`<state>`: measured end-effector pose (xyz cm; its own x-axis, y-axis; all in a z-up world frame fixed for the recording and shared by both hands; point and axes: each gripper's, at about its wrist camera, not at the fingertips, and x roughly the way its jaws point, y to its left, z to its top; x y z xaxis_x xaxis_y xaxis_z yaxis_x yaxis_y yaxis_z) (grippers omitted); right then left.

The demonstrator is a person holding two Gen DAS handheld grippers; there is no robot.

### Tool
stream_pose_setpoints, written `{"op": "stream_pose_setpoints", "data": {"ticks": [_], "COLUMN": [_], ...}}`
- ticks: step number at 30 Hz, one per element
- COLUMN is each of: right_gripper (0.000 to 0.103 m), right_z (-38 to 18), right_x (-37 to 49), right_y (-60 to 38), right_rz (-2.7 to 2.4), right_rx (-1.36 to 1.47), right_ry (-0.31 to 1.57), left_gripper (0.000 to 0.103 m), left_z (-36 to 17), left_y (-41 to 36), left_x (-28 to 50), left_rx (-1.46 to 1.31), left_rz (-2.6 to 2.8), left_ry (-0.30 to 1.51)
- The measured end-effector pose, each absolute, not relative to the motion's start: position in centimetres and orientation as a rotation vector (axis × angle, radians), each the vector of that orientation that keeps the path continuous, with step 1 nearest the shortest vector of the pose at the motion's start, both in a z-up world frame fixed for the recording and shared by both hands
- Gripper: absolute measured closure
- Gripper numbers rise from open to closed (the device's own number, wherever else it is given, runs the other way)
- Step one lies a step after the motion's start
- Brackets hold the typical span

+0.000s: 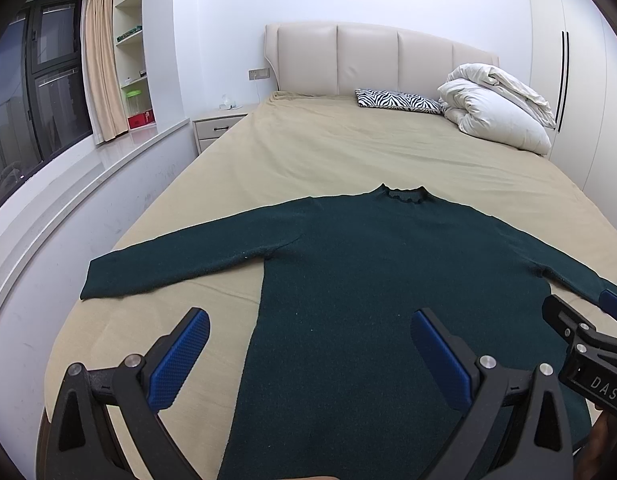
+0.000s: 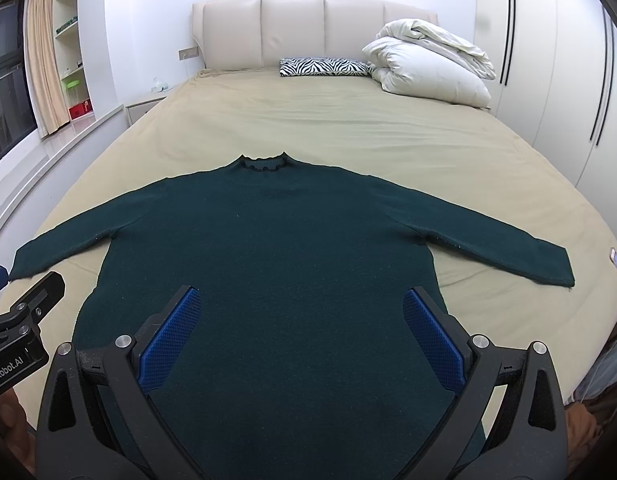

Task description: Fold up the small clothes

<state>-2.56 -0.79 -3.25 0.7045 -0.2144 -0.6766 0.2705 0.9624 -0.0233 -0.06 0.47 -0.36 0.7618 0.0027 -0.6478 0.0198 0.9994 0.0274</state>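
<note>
A dark green long-sleeved sweater [image 1: 368, 264] [image 2: 268, 248] lies flat on the tan bed, collar toward the headboard, both sleeves spread out to the sides. My left gripper [image 1: 308, 320] hovers open over the sweater's lower left side, its left finger over bare sheet, nothing between the blue pads. My right gripper [image 2: 302, 300] hovers open above the sweater's lower body, also holding nothing. Each gripper's tip shows at the edge of the other's view: the right one [image 1: 580, 320], the left one [image 2: 24, 292].
The tan bed sheet [image 2: 348, 128] stretches to a cream headboard [image 2: 308, 28]. A zebra-print pillow [image 2: 324, 67] and a folded white duvet [image 2: 432, 64] sit at the head. A nightstand [image 1: 216, 126] and window ledge [image 1: 68, 184] lie left; wardrobe doors [image 2: 548, 60] stand right.
</note>
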Motion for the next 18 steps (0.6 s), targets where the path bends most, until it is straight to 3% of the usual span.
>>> {"op": "stream_pose_setpoints", "data": {"ticks": [18], "right_gripper": [0.0], "right_z": [-3.32], "right_x": [-2.22], "right_y": [-0.52], "right_rz": [-0.263], "right_rx": [0.078], "right_ry": [0.748], "left_gripper": [0.0], "left_z": [-0.28], "left_y": [0.48], "left_x": [0.01], "left_rx": [0.032], "left_rz": [-0.009], "left_ry": [0.706]}}
